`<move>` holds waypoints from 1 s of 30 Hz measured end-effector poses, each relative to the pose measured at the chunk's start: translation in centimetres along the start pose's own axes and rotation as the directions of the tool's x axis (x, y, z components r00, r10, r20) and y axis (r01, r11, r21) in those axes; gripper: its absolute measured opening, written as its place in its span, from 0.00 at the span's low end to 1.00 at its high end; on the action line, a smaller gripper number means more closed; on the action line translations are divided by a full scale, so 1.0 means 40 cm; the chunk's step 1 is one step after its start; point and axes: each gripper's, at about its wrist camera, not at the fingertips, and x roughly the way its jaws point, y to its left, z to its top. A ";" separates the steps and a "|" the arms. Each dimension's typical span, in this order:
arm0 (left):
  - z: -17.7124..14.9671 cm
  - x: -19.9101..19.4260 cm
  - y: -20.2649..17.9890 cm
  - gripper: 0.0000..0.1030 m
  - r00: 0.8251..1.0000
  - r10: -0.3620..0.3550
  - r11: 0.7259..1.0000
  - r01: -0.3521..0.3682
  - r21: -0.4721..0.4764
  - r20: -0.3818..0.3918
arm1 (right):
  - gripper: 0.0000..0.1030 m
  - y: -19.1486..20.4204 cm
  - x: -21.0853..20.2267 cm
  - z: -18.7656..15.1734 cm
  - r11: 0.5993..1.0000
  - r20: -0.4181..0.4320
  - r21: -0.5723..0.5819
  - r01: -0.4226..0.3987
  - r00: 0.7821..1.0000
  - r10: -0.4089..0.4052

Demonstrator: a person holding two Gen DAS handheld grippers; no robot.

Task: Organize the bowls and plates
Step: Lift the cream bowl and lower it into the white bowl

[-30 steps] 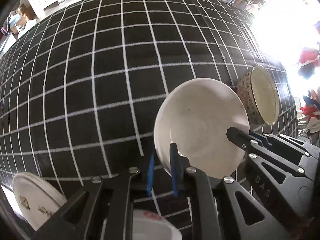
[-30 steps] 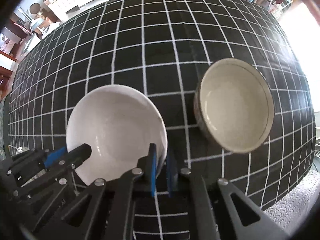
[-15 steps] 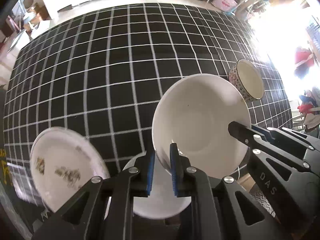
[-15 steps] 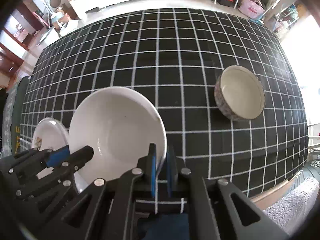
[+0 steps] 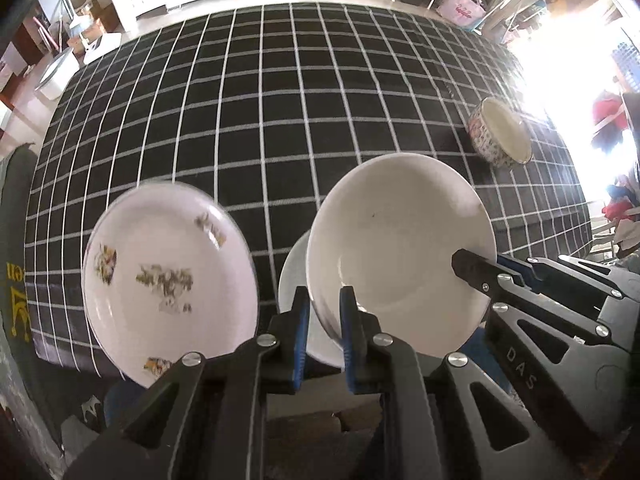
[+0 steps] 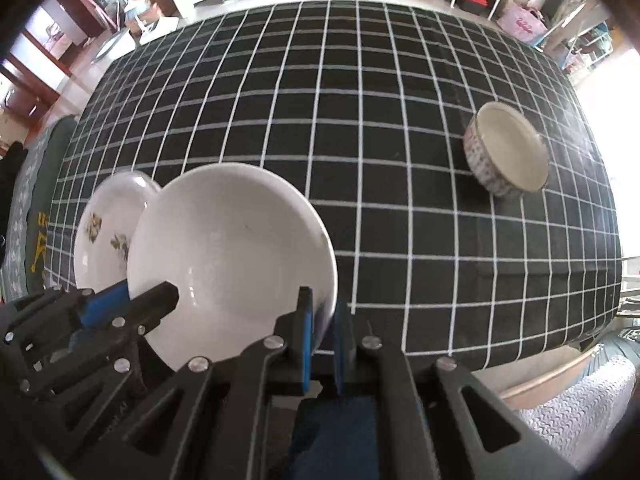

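Both grippers hold one plain white bowl point(image 5: 400, 248) in the air above the table's near edge. My left gripper point(image 5: 323, 312) is shut on its near-left rim. My right gripper point(image 6: 320, 312) is shut on its near-right rim; the bowl also shows in the right wrist view point(image 6: 228, 260). A white plate with flower prints point(image 5: 164, 276) lies at the near left, also in the right wrist view point(image 6: 102, 236). A second plain white plate point(image 5: 296, 280) lies partly hidden under the held bowl. A patterned bowl point(image 5: 500, 136) stands at the right, also in the right wrist view point(image 6: 506, 152).
The table wears a black cloth with white grid lines point(image 6: 320, 100). Its near edge point(image 6: 540, 368) runs just below the grippers. Shelves and bags point(image 6: 520, 24) stand on the floor beyond the far side.
Both grippers have lifted the white bowl up and back toward the near edge. The table has shrunk in view, and the flowered plate and second white plate have come into sight.
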 end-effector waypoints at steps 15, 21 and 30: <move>-0.018 0.109 0.038 0.12 0.998 -0.001 1.000 -0.001 -0.029 -0.068 | 0.12 0.035 0.099 -0.024 0.995 -0.074 -0.086 0.040 0.996 -0.047; -0.017 0.107 0.047 0.12 0.998 0.002 1.000 -0.004 -0.030 -0.066 | 0.12 0.032 0.120 -0.015 0.996 -0.084 -0.087 0.036 0.995 -0.044; -0.020 0.095 0.061 0.12 0.998 -0.005 0.999 0.003 -0.048 -0.058 | 0.14 0.037 0.123 -0.024 0.992 -0.078 -0.118 0.037 0.996 -0.047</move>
